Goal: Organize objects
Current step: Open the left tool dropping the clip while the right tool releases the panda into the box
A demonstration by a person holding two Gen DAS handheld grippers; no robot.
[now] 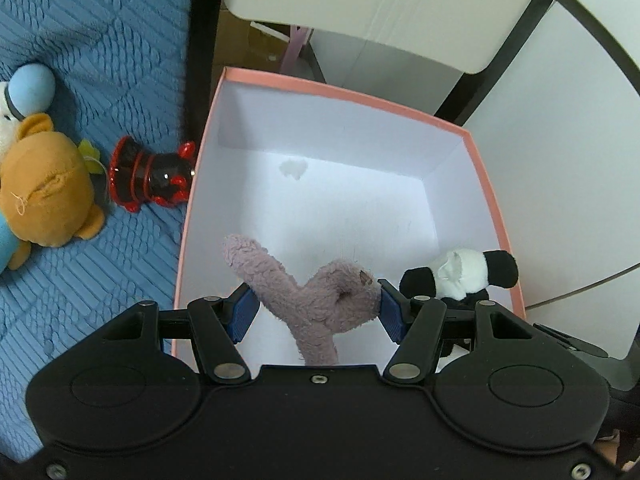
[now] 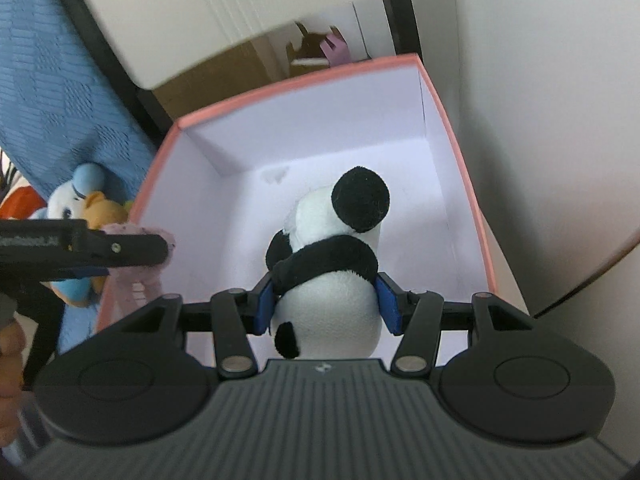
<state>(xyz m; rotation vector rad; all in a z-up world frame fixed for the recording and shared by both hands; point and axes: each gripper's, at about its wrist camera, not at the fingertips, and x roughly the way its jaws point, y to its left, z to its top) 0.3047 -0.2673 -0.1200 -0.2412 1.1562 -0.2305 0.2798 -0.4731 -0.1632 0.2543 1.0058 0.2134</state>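
Above the open pink box (image 1: 496, 208), both grippers hang with a soft toy each, pointing steeply down into its white inside, which reads as the carry stage just short of letting go. At the near left of the box, the left gripper (image 1: 316, 304) has its blue pads (image 1: 242, 312) pressed against a mauve plush toy (image 1: 308, 292), pinched where its two limbs fork, so the fuzzy ends stick out ahead of the jaws and the narrow waist gives a firm bite. To its right, the right gripper (image 2: 326, 300) is clamped on a panda plush (image 2: 332, 264) across its round white belly, head pointing away toward the far wall; gripping the widest, squashiest part probably keeps it from slipping. Neither toy seems to touch the box floor yet, though I cannot be sure from these angles. The box sits hard against the edge of a blue quilted bed cover (image 1: 100, 40), likely so toys travel only a short way. Waiting on that cover to the left are a tan bear plush (image 1: 44, 196), a blue-capped duck plush (image 1: 28, 88) and a shiny red-and-black figurine (image 1: 152, 176) just beside the box wall. A small white scuff (image 1: 292, 168) marks the otherwise bare box floor toward its far side.
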